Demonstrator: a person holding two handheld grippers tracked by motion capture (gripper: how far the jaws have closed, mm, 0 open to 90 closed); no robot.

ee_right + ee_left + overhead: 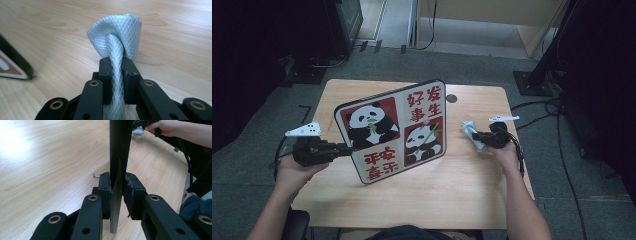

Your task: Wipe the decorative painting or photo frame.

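Observation:
A panda picture board (392, 130) with red and white panels and red characters stands tilted on its lower edge on the wooden table (452, 190). My left gripper (344, 148) is shut on its left edge; in the left gripper view the pads press both faces of the thin dark board (120, 150) at the gripper (117, 192). At the right, my right gripper (477, 136) is shut on a bunched pale blue cloth (470, 129), a little off the board's right edge. The cloth (117, 32) rises between the jaws of that gripper (117, 72), just above the tabletop.
A small dark round spot (451, 98) lies near the table's far edge. A little metal loop (96, 175) lies on the wood beyond the left jaws. Cables (562, 150) run over the carpet to the right, near a black stand base (532, 82).

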